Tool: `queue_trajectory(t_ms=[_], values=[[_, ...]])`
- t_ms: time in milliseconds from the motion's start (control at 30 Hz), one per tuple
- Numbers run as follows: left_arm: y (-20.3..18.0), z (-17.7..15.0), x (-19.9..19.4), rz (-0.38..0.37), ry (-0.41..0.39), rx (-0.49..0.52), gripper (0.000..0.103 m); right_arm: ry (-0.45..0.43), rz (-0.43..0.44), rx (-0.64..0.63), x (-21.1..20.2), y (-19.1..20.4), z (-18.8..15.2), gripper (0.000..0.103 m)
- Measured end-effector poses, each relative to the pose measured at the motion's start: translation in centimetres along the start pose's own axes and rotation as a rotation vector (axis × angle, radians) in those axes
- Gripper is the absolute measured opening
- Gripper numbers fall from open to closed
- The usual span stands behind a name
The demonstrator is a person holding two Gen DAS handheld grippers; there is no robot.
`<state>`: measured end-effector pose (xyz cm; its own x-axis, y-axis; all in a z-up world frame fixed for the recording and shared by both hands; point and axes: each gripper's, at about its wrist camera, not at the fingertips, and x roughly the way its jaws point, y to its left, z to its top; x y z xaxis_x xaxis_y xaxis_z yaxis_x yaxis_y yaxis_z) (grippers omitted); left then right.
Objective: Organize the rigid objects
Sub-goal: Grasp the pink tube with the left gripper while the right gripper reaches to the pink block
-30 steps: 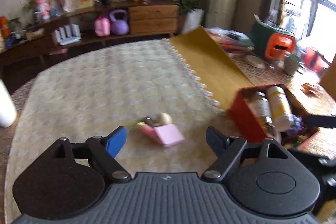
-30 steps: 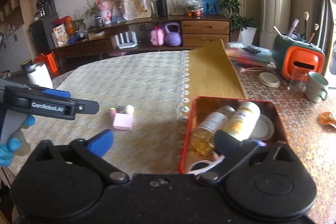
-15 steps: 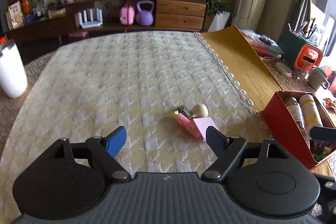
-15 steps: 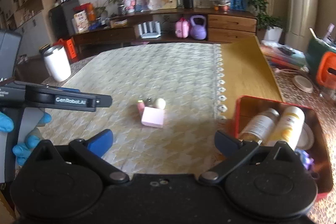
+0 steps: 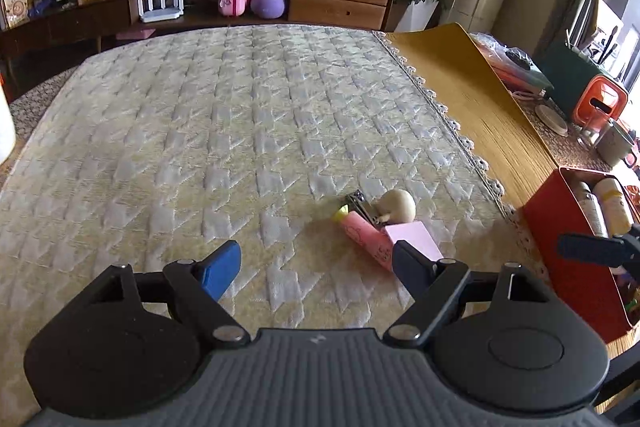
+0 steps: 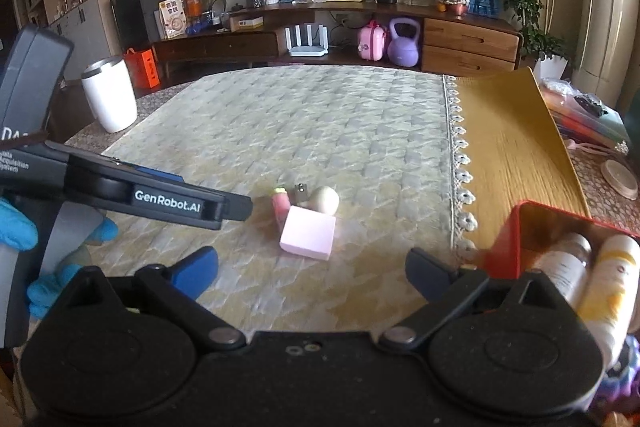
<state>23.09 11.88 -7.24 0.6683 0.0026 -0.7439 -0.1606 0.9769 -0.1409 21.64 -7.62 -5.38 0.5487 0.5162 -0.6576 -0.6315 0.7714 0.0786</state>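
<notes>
Now left gripper point(image 5: 316, 263) nearer pink box point(image 5: 404, 239).

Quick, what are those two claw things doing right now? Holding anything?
Left gripper: open, holding nothing.
Right gripper: open, holding nothing.

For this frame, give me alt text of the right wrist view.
The right gripper, open and empty, points at a pink block, a cream ball and small items on a quilted cloth; a red tin of bottles sits right.
</notes>
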Motion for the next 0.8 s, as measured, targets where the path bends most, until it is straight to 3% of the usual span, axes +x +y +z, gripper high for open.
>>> queue_trajectory(t_ms=[433,633,800], values=[[-0.2,1.0,3.1,-0.004,0.020,-0.017,0.082,0.044,0.024,-0.049,4.4,0.5,0.2,0.081],[-0.7,1.3,4.1,-0.014,0.045,-0.023,0.066,0.067,0.040,0.025,5.8,-0.8,0.4,0.071],[-1.4,1.3,4.7,-0.035,0.054,-0.021,0.061,0.073,0.040,0.038,6.3,-1.2,0.3,0.065]])
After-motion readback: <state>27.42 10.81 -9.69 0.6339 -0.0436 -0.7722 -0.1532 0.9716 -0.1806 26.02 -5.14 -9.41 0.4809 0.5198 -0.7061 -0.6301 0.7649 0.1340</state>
